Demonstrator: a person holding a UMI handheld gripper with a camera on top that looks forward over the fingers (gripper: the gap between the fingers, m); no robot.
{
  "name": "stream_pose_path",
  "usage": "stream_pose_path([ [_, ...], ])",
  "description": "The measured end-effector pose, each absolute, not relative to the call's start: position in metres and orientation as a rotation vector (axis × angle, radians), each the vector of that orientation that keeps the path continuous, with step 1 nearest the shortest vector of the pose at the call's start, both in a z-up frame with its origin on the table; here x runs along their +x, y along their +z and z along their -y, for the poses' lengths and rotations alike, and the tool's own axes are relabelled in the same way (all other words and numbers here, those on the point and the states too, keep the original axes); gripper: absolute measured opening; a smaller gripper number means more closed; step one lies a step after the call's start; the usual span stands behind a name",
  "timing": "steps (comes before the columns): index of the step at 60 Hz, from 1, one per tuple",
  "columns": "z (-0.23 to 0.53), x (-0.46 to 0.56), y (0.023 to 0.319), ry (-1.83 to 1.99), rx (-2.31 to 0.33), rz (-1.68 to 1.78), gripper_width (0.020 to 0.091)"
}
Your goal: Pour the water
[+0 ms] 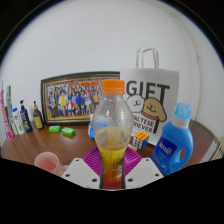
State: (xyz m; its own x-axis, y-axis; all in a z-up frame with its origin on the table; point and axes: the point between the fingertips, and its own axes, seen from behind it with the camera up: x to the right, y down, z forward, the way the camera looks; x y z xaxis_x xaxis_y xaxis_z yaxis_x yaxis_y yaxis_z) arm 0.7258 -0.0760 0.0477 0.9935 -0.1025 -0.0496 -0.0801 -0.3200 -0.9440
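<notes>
Gripper (112,172): I see both white fingers with a magenta pad (98,160) showing between them, and they are clamped on the lower part of the bottle, one on each side.
Bottle (111,125): I have it pinched upright between the fingers, a clear plastic one with an orange cap (113,87) screwed on and yellowish liquid filling most of it.
Bottle against gripper: it rises straight up from between the fingertips; its base is hidden behind them, so I cannot tell whether it touches the table.
Table (25,148): brown wood, spreading behind the bottle and to both sides of it.
Gift bag (152,100): white paper with handles and the word GIFT, standing behind the bottle and to its right, partly covered by it.
Blue jug (175,143): a detergent-type container with a white label, right of the bottle and in front of the gift bag.
Framed photo (74,97): a group picture leaning against the wall, behind the bottle and to its left.
Green blocks (62,131): two small pieces on the table, left of the bottle, in front of the framed photo.
Small bottles (20,115): a cluster well to the left of the bottle, past the framed photo.
Pink cup (45,161): a rounded pink rim, near the left finger, left of the bottle.
</notes>
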Motion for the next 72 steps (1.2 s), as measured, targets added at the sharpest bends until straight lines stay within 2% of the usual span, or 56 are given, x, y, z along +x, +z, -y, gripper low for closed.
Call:
stream_pose_path([
  [15, 0.081, 0.732, -0.029, -0.01, -1.973, -0.154, 0.0246],
  [20, 0.081, 0.733, -0.027, -0.002, -1.94, -0.178, 0.0241],
  [25, 0.081, 0.732, -0.027, 0.001, -1.941, -0.183, 0.0363],
  [30, 0.084, 0.731, -0.033, -0.007, -1.976, -0.182, 0.0533],
  [34, 0.091, 0.729, -0.041, 0.005, -2.038, -0.211, 0.0872],
  [37, 0.1, 0.727, -0.041, 0.008, -2.067, -0.254, 0.082],
  [40, 0.108, 0.727, -0.034, 0.008, -2.068, -0.293, 0.0867],
  [47, 0.136, 0.718, -0.008, -0.014, -2.08, -0.32, 0.0857],
  [72, 0.308, 0.605, 0.145, -0.134, -2.07, -0.298, 0.0858],
])
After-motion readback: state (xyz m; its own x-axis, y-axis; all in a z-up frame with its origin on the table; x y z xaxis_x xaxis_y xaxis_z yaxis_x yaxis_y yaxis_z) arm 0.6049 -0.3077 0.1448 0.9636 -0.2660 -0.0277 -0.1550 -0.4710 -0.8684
